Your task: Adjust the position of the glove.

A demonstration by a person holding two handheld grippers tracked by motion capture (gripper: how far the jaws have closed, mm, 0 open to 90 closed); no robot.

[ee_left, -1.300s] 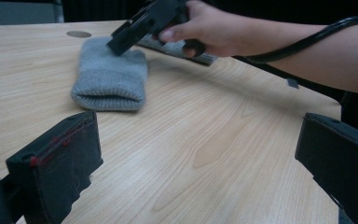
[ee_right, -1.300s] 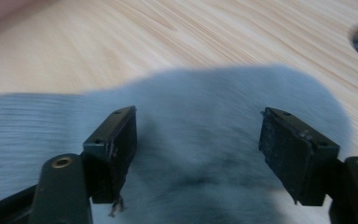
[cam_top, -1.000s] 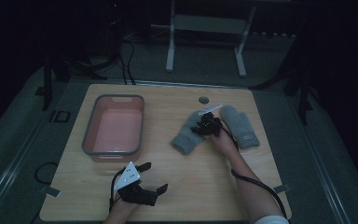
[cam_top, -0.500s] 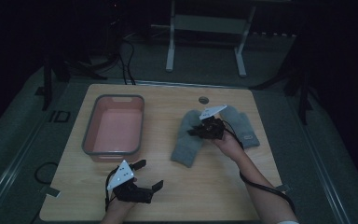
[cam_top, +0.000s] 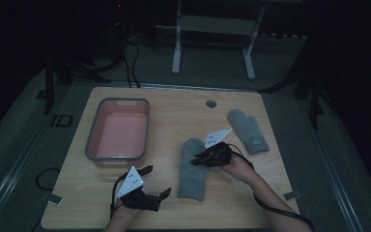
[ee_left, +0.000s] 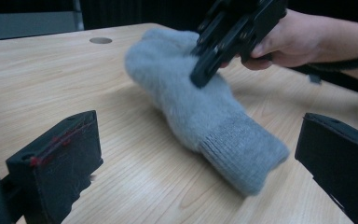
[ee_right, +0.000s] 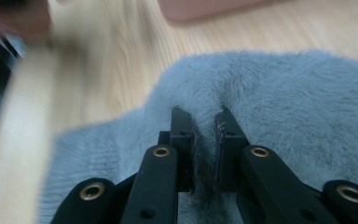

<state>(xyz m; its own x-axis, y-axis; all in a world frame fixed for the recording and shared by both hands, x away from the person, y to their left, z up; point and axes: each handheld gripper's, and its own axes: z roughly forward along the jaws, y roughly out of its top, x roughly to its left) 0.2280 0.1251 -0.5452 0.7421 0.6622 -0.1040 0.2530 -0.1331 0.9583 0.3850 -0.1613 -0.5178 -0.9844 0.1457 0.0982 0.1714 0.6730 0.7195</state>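
The left tool (cam_top: 155, 184) rests at the near edge of the counter (cam_top: 174, 116), jaws spread wide and holding nothing; its position matches the earlier frames. Beyond it, the right tool (cam_top: 204, 158) has just closed its jaws and now pinches a fold of the fuzzy body of the grey mitten (cam_top: 192, 169), as the right gripper view shows. Compared with the earlier frames, this mitten has been dragged away from its partner and toward the person; it now lies mid-counter, cuff nearest the person. The second mitten (cam_top: 248, 130) remains farther back, well apart. The pink tub (cam_top: 118, 129) stands at far left, empty. Judged from this grasp, transfer toward the tub is the likely next step.
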